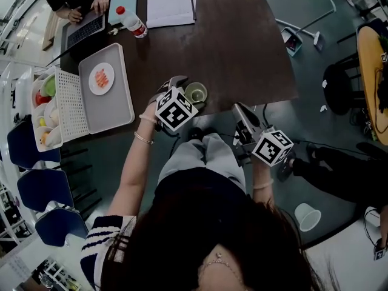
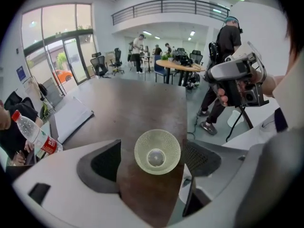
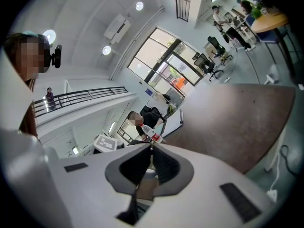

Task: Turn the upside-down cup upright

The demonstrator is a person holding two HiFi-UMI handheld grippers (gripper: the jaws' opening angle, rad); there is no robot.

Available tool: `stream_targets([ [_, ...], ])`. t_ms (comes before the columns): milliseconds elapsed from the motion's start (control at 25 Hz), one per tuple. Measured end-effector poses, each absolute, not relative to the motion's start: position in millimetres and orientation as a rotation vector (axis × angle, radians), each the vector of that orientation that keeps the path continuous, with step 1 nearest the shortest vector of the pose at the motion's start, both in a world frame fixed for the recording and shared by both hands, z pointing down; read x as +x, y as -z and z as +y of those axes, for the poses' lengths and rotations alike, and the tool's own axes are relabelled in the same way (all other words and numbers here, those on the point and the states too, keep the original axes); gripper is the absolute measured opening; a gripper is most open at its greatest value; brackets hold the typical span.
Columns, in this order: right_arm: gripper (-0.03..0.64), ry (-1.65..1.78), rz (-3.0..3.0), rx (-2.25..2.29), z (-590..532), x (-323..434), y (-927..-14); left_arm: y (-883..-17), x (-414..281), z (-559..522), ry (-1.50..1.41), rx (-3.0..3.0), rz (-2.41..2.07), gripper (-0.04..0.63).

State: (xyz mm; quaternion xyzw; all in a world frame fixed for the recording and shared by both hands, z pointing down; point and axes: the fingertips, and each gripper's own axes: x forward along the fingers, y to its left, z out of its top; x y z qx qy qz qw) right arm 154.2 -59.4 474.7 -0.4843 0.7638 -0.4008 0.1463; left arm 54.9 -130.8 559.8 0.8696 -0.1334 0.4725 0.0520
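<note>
A pale green textured cup (image 1: 196, 93) stands upright, mouth up, on the dark brown table (image 1: 242, 47) close to its near edge. In the left gripper view I look straight down into the cup (image 2: 157, 152). My left gripper (image 1: 182, 88) hangs just above it, open, its two pads apart on either side of the cup and not touching it (image 2: 154, 159). My right gripper (image 1: 245, 119) is off the table's near edge, to the right of the cup. It points roughly level across the table and is shut with nothing between its pads (image 3: 151, 148).
A grey tray (image 1: 115, 111) with a plate of food (image 1: 101, 78) lies at the table's left, beside a white basket (image 1: 66, 105) of fruit. A water bottle (image 1: 132, 23), papers (image 1: 170, 2) and a person's laptop (image 1: 85, 29) sit farther back. A paper cup (image 1: 307, 216) stands on the floor.
</note>
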Motion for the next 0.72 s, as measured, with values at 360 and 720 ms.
stream_targets([
  [360, 0.028, 1.078, 2.288, -1.377, -73, 138, -462, -493, 33, -145, -1.109, 2.742, -0.698, 0.394],
  [720, 0.028, 0.945, 2.452, -1.415, -82, 115, -451, -446, 10, -136, -0.683, 2.724, -0.874, 0.394],
])
